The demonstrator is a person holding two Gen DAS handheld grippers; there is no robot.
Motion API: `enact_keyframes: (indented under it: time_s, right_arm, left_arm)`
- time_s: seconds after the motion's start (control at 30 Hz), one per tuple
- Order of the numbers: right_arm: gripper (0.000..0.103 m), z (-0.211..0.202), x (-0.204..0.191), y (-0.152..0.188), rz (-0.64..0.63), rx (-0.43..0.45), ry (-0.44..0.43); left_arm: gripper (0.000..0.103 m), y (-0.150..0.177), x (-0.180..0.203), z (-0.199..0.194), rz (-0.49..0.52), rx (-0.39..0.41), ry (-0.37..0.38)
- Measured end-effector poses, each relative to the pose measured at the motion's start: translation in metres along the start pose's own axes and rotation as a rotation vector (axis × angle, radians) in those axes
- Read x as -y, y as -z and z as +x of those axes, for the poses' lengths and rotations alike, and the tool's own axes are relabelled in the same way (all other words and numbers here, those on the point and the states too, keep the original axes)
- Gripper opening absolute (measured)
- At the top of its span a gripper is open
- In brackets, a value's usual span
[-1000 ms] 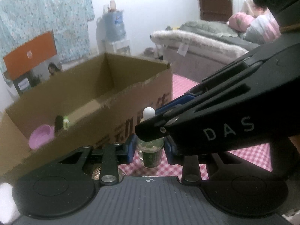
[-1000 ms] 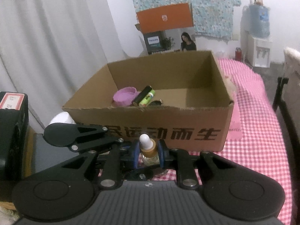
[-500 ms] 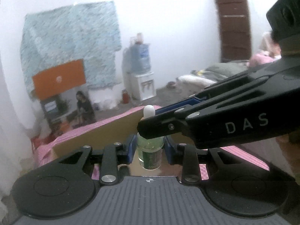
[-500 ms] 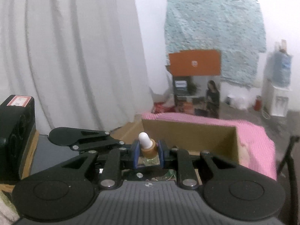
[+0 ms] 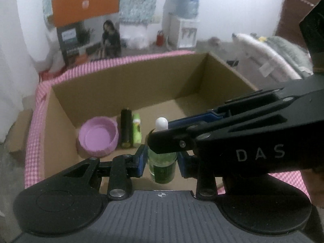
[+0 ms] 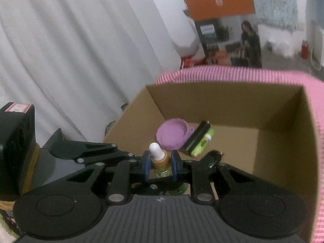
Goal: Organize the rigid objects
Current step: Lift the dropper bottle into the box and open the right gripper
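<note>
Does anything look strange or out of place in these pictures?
One thing is odd: both claws grip the same dropper bottle over the cardboard box. The left claw is shut on its green glass body, the right claw on its brown collar. Inside, the pink bowl and two tubes lie tidily.

You have carried the dropper bottle (image 5: 162, 167) up and over the near wall of the cardboard box (image 5: 129, 85): 1 second ago it sat low outside that printed wall, and now it hangs above the box floor. Both views have tipped down from the far room into the box, bringing the purple bowl (image 5: 98, 136) and the 2 tubes (image 5: 130, 130) below you.
</note>
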State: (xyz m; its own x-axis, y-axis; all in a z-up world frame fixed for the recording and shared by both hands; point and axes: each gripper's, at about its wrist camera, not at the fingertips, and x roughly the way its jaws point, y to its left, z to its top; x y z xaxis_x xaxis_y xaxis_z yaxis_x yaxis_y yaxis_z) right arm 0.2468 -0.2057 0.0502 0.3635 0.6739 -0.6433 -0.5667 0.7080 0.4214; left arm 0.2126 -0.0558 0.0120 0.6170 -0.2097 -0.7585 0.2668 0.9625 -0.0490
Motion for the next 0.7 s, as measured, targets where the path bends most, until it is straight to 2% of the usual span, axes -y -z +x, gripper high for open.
enact_keyframes:
  time_s: [0.23, 0.5, 0.57, 0.63, 0.7]
  right_arm:
    - [0.023, 0.019, 0.010, 0.013, 0.026, -0.064, -0.015]
    - [0.023, 0.021, 0.014, 0.016, 0.051, -0.079, -0.019]
    - [0.025, 0.018, 0.013, 0.015, 0.048, -0.075, -0.016]
    - [0.025, 0.012, 0.010, 0.015, 0.045, -0.063, -0.015]
    - [0.026, 0.005, 0.008, 0.015, 0.044, -0.044, -0.012]
  left_arm:
    - [0.031, 0.005, -0.002, 0.011, -0.019, -0.065, -0.010]
    - [0.034, 0.005, 0.002, 0.009, -0.005, -0.047, -0.009]
    - [0.038, 0.006, 0.003, 0.004, -0.002, -0.030, -0.007]
    - [0.054, 0.006, 0.005, -0.004, 0.001, -0.003, -0.005]
    - [0.061, 0.007, 0.008, -0.014, 0.012, 0.031, -0.006]
